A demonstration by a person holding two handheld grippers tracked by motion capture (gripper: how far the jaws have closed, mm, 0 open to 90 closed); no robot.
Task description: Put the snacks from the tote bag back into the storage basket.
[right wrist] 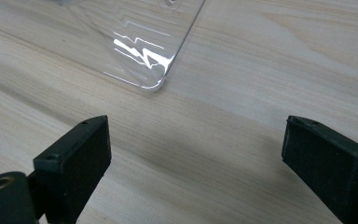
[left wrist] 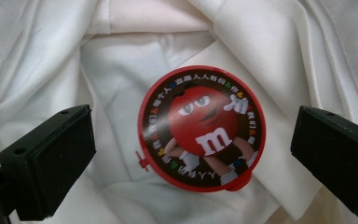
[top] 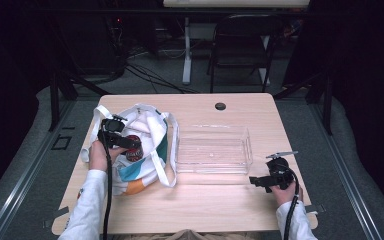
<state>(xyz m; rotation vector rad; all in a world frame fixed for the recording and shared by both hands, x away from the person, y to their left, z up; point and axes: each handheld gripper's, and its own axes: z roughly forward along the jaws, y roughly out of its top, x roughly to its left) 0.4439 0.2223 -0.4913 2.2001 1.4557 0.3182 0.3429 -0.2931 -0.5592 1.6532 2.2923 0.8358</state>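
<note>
In the high view, the left gripper [top: 130, 143] is reaching into the white tote bag [top: 147, 127], just left of the clear tray [top: 213, 149], where the red candy tub [top: 133, 148] is lying. In the left gripper view, its jaws are standing apart, bracketing the tub's lid [left wrist: 202, 127] for a grasp. In the right gripper view, the right gripper [right wrist: 193, 163] is waiting with jaws apart beside the tray's corner [right wrist: 156, 79], holding nothing.

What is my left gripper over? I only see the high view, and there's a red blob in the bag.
Observer: A round red candy tub with a cartoon lid, lying in the white bag.
Operator: Am I holding it?
Observer: No. The left gripper has its jaws wide open, one on each side, not touching.
Operator: And my other one?
Observer: The right gripper is open too, above bare table beside the corner of the clear tray.
</note>
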